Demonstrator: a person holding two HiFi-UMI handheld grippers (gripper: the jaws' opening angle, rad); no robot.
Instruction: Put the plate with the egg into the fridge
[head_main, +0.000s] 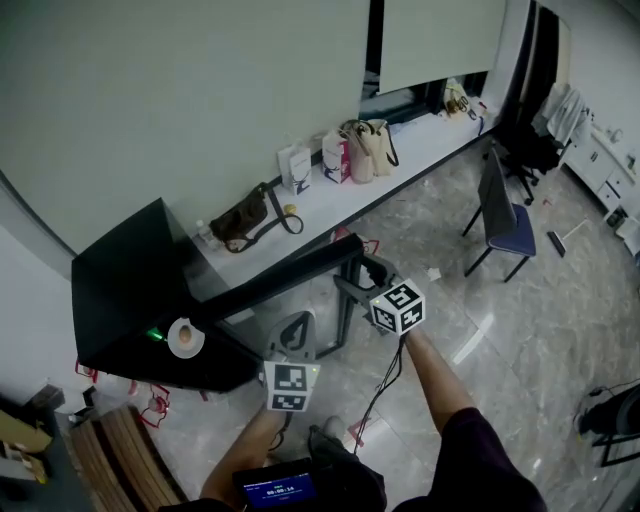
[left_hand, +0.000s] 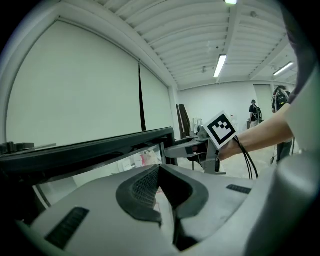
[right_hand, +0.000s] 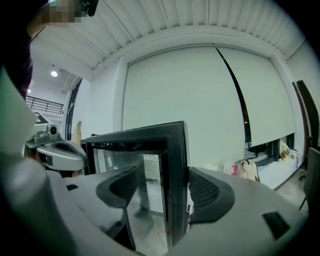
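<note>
One plate (head_main: 172, 328), one egg (head_main: 185, 339) (atop fridge (head_main: 120, 280))

the fridge (head_main: 120, 290) is black, with a small green light (head_main: 153, 334). on it sits a white plate (head_main: 199, 342) with a tan egg (head_main: 184, 337). the left hand-held gripper (head_main: 293, 325) and right hand-held gripper (head_main: 358, 272) are grey, with black-and-white square-patterned cubes. the counter (head_main: 400, 160) is white, the chair (head_main: 512, 228) seat blue, the floor (head_main: 500, 320) grey marbled.
</note>
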